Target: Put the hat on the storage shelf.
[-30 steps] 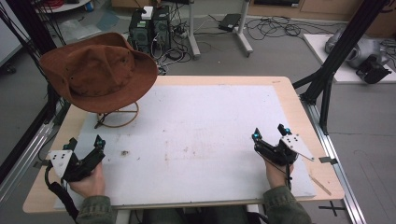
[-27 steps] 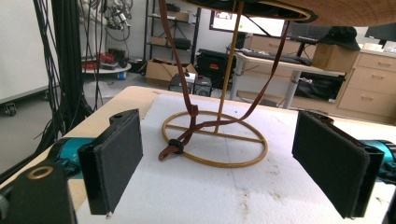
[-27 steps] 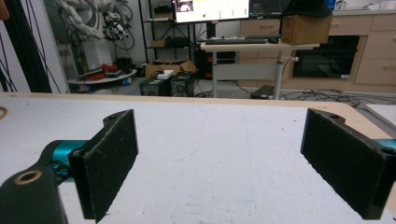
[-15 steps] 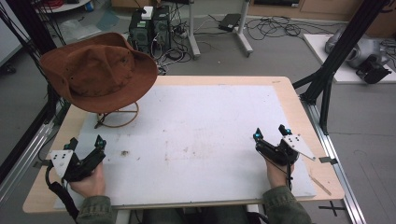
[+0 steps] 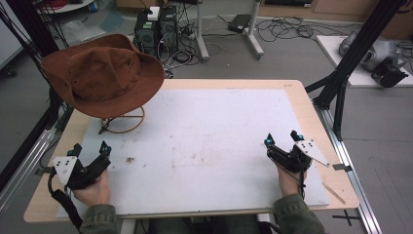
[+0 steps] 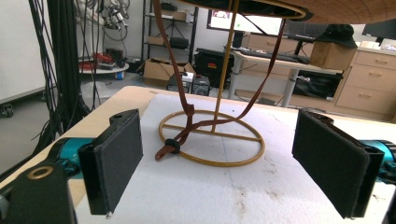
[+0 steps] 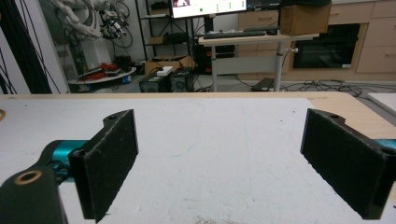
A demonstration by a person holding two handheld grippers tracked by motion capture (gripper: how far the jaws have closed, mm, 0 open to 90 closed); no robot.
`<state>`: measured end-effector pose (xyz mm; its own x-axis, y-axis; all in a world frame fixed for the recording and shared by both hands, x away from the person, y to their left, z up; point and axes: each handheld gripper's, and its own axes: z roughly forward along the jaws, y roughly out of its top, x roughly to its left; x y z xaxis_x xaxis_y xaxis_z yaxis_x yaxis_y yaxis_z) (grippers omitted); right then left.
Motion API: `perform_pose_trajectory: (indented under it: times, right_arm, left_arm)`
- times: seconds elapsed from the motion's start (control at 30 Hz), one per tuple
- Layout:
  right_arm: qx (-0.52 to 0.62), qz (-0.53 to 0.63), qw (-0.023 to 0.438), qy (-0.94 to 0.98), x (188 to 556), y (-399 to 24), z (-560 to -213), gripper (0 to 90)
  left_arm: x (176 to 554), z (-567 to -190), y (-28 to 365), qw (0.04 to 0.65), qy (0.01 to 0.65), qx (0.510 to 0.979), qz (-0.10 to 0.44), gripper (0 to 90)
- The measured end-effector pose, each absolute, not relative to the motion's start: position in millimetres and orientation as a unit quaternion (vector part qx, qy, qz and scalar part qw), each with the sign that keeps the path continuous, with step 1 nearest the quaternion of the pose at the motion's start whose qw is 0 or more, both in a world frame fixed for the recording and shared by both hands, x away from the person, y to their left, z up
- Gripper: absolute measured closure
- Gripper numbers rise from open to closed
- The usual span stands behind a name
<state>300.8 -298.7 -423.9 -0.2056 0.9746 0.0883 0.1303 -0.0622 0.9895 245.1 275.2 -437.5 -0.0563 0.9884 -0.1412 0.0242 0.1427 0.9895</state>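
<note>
Two grippers: left gripper [image 5: 90, 148] and right gripper [image 5: 282, 138], jaws wide apart, holding nothing.
Hat [image 5: 102, 73]: on wire stand [image 5: 122, 122], near left gripper.

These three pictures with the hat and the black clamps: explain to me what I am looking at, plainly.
A person sits at a table covered by a white mat and holds a hand-operated gripper in each hand. No robot arm is involved.

The high view looks down from above the person. The left gripper is at the lower left, the right gripper at the lower right. The other two pictures come from cameras riding on the grippers, looking forward between their own black padded fingers.

Both grippers are open and hold nothing.

At the table's far left, a brown wide-brimmed hat sits on a thin gold wire stand with a ring base. The hat's brown chin strap hangs down onto that base. The left gripper's camera faces the stand, the right one open mat.
</note>
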Motion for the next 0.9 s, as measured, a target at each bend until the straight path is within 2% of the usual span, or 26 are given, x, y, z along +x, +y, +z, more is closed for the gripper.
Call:
perform_pose_trajectory:
  times: [0.9]
  right_arm:
    - [0.496, 0.536, 0.383, 0.566, 301.5, -298.4, -424.9, 10.4]
  left_arm:
    - [246.0, -437.9, 275.7, 0.513, 0.556, 0.457, 0.467, 16.4]
